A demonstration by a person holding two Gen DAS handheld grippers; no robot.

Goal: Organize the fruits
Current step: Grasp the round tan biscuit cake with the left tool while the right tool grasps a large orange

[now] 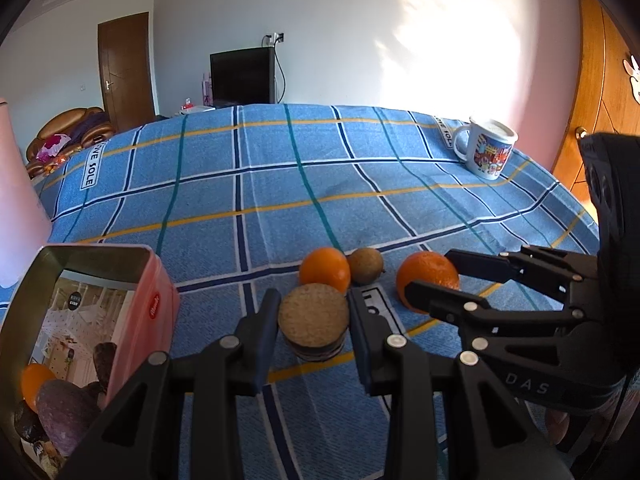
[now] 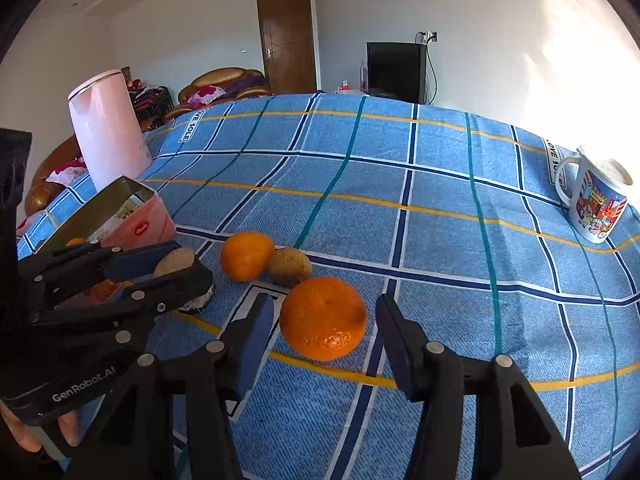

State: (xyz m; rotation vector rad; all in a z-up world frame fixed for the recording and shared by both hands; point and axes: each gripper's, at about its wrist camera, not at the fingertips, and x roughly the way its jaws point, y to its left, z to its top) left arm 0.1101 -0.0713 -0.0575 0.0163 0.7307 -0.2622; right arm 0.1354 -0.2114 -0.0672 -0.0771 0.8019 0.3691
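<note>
**Fruit on the blue checked cloth**

My left tool is clamped on a round brown fruit sitting on the counter, which wears a blue checked cloth with yellow and teal lines. My right tool stands apart around a large orange, its fingers not pressing it. Just behind lie a smaller orange and a brown kiwi, touching. A pink tin on the left holds more fruit. A pink kettle and a mug stand farther off. Beyond: white walls, a brown door, a dark screen, a sofa.
</note>
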